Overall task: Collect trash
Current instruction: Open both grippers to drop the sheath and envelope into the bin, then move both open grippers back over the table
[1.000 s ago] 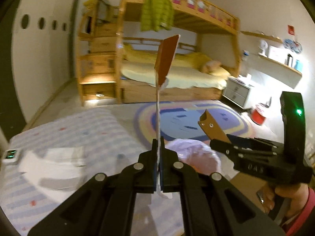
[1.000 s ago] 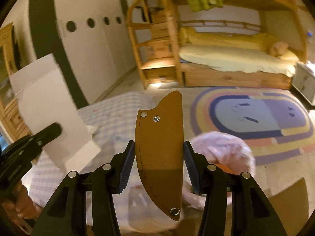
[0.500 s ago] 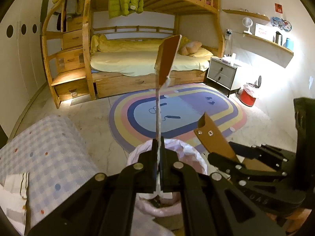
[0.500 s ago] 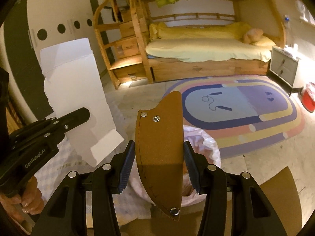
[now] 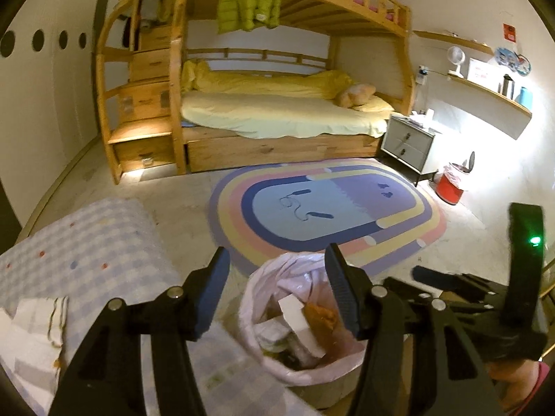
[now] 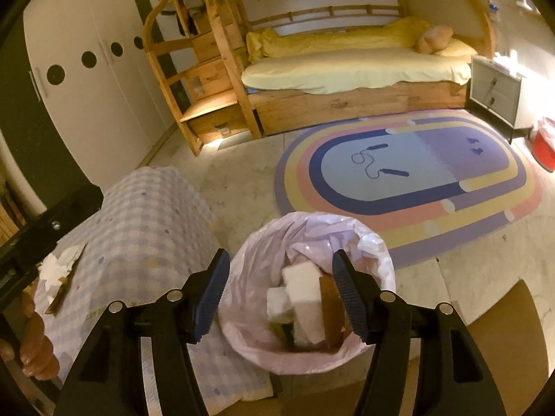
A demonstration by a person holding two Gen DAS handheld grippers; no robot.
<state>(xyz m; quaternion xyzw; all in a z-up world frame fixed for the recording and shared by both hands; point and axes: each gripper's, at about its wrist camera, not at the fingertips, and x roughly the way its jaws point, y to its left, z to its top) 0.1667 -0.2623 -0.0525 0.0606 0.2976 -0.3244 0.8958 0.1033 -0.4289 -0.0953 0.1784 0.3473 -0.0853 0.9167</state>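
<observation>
A bin lined with a pink bag (image 5: pixel 256 287) (image 6: pixel 378 242) stands on the floor just below both grippers. A white card (image 5: pixel 295 315) (image 6: pixel 305 287) and a brown leather-like piece (image 5: pixel 321 315) (image 6: pixel 329 301) lie inside it on other rubbish. My left gripper (image 5: pixel 276 260) hangs over the bin with its jaws opening and nothing between them. My right gripper (image 6: pixel 280 263) is also above the bin, jaws opening and empty. The left wrist view shows it at the right (image 5: pixel 426 277). The left gripper's body (image 6: pixel 52 222) shows at the left edge of the right wrist view.
A table with a checked cloth (image 6: pixel 149 208) (image 5: pixel 104 242) is left of the bin, with torn paper scraps (image 6: pixel 66 263) on it. A brown board (image 6: pixel 503 329) lies right of the bin. Beyond are a striped oval rug (image 5: pixel 329 208), a bunk bed (image 5: pixel 277 121), a nightstand (image 5: pixel 406 145) and a red bin (image 5: pixel 451 187).
Both grippers moved over the bin and opened. The white card left the left jaws and the brown piece left the right jaws; both now lie in the pink bag.
</observation>
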